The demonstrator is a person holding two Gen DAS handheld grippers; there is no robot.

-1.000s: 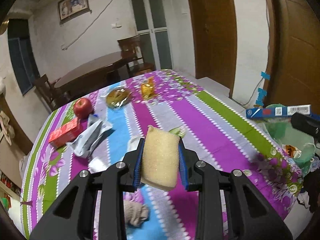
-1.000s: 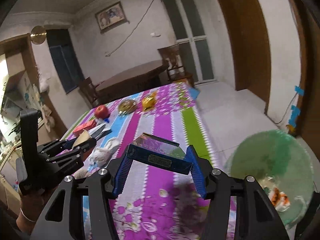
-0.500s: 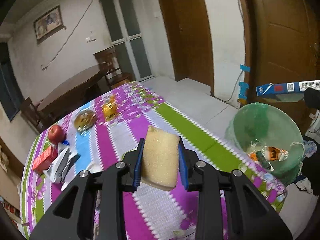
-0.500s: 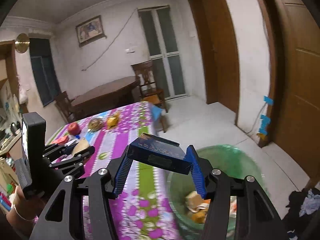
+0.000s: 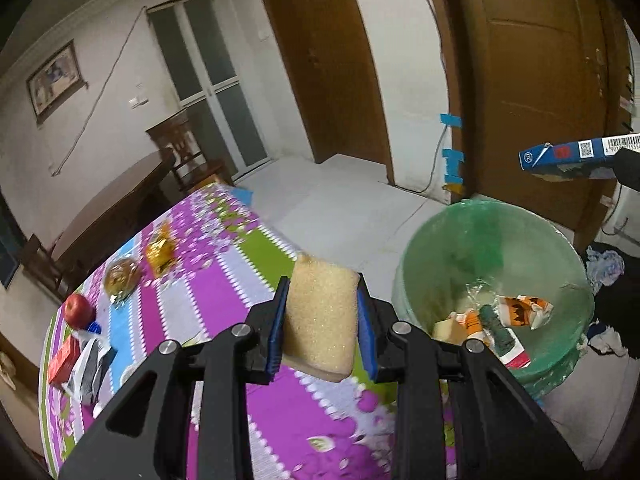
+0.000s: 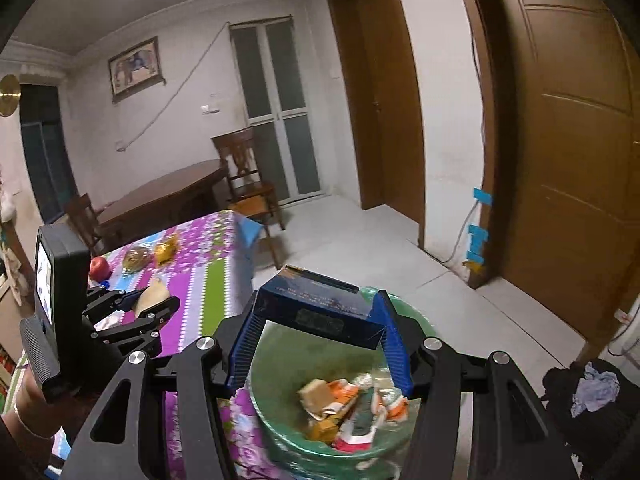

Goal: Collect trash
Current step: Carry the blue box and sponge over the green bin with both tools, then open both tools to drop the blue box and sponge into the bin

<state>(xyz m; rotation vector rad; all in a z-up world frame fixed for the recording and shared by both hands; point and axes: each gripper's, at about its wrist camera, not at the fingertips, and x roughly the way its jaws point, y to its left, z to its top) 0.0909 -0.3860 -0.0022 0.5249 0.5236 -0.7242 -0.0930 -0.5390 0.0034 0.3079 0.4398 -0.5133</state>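
My left gripper (image 5: 322,316) is shut on a yellow sponge (image 5: 320,312), held above the table's right edge beside the green-lined trash bin (image 5: 424,248). My right gripper (image 6: 320,320) is shut on a flat blue box (image 6: 316,308), hanging right over the bin (image 6: 424,324). From the left wrist view the blue box (image 5: 576,154) shows at upper right, above the bin's far rim. Wrappers and a sponge piece lie in the bin. The left gripper (image 6: 154,300) with its sponge (image 6: 150,292) appears at the left of the right wrist view.
The floral tablecloth table (image 5: 224,292) carries an apple (image 5: 78,310), a red box (image 5: 62,358), a grey wrapper (image 5: 90,368), a wrapped bun (image 5: 120,278) and a gold packet (image 5: 160,252). Dark clothes (image 6: 588,396) lie on the floor right of the bin. A wooden door (image 5: 532,80) stands behind.
Both grippers swung right from over the table toward the bin, keeping the sponge and the blue box. The bin now fills the right wrist view below the box.
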